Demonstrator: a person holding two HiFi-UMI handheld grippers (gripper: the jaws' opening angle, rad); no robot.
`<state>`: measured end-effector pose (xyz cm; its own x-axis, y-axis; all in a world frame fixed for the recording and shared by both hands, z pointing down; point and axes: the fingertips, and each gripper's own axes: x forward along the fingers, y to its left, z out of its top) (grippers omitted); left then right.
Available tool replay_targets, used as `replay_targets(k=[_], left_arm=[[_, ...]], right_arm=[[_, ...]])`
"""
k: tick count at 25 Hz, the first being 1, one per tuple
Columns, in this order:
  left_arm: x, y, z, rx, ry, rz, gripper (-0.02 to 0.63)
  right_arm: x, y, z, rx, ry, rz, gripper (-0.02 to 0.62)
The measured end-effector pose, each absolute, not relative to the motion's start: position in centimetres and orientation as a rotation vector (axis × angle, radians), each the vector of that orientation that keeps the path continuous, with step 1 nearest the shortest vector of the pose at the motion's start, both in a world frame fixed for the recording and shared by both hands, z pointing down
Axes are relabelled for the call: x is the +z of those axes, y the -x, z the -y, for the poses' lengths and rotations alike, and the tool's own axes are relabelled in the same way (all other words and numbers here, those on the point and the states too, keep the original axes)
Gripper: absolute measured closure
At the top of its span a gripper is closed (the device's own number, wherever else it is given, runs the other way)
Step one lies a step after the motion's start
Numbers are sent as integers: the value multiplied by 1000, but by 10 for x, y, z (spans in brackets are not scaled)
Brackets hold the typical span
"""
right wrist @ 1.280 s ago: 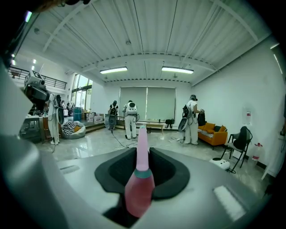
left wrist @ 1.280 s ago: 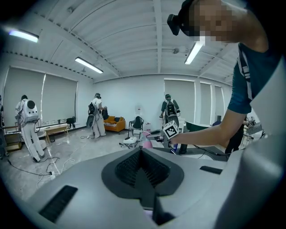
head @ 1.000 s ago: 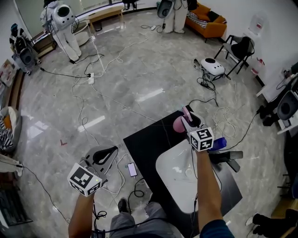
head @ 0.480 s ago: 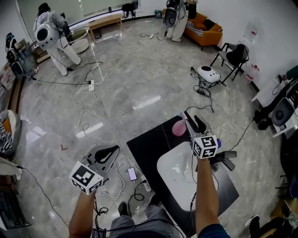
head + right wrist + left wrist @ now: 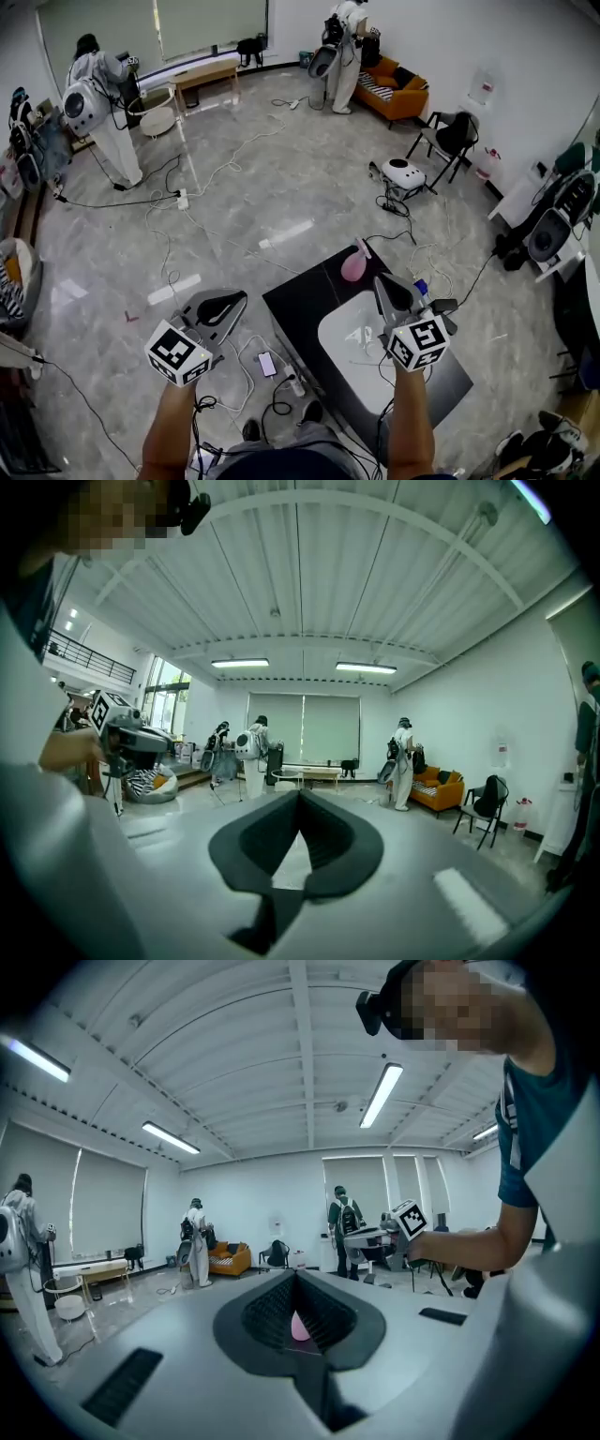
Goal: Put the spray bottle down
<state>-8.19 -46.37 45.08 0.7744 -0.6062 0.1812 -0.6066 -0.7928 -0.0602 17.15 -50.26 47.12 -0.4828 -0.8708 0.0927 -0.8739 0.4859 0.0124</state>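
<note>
Spray bottle set down on the table; both grippers empty and raised clear of it.

The pink spray bottle (image 5: 354, 265) stands upright near the far corner of the black table (image 5: 298, 314), just beyond the edge of the white oval panel (image 5: 352, 342) that lies on the tabletop. The right gripper (image 5: 382, 281) hangs above the panel and points toward the bottle without touching it; its jaws have just been closing and now meet at the tips with nothing between them. The left gripper (image 5: 239, 298) is held off the table's left side, over the marble floor (image 5: 253, 178) and its loose cables (image 5: 197, 141), its jaws likewise together and empty. People in white suits (image 5: 103, 112) stand well apart, along the far wall.
</note>
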Motion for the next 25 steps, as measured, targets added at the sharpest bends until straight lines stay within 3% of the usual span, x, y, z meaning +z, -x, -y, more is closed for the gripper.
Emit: replay_targets(k=[12, 25], left_arm=[[394, 122, 370, 243, -3068, 911, 601], [398, 132, 317, 213, -3098, 752, 601]], right_arm=[[395, -90, 315, 60, -1552, 2586, 588], [400, -77, 232, 107, -1675, 2470, 588]])
